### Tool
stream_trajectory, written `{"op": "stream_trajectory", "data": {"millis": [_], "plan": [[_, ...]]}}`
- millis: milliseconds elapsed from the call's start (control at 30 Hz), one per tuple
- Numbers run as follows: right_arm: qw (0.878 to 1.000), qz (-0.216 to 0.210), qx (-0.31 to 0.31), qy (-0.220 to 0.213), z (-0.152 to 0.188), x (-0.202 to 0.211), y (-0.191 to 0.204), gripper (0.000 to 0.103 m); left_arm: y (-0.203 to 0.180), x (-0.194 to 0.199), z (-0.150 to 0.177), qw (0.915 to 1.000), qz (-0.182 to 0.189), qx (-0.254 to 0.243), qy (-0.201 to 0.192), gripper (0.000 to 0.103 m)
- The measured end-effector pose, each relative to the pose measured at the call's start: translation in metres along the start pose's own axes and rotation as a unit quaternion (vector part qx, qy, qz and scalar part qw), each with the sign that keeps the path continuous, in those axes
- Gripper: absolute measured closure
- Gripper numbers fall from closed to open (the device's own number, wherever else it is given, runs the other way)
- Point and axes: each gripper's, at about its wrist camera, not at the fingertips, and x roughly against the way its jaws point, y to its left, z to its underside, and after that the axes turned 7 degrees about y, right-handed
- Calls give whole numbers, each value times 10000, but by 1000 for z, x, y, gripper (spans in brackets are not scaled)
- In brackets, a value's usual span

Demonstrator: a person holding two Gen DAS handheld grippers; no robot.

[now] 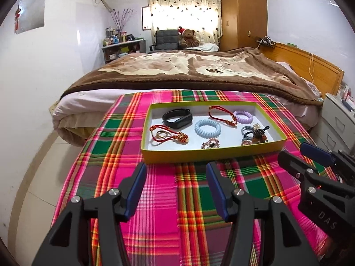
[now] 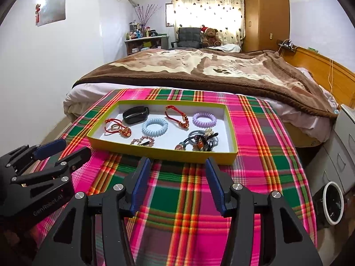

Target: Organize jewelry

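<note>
Both tongs, the left gripper (image 1: 176,177) and the right gripper (image 2: 176,173), gaped empty over the plaid cloth (image 1: 155,199), near the yellow-rimmed tray (image 1: 213,151). Inside it lay two red cord bracelets, two coil hair ties (image 1: 207,128), one black band (image 1: 177,115) and tangled ornaments. Bare cloth ringed the tray.

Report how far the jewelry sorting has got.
Done: everything in view already lies inside the tray: black band, blue coil tie, purple coil tie, two red cords, and a tangled heap at its right end. In hand: nothing; the left hand-held gripper and right hand-held gripper are open and empty over the plaid cloth. Left: possibly untangling that heap.
</note>
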Motion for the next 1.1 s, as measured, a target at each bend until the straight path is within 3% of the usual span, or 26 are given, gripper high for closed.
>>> {"op": "stream_trajectory", "data": {"millis": [1100], "plan": [[10000, 34, -79, -14, 7, 1, 5, 51, -4, 6, 8, 9999, 130, 10, -10, 45]]}}
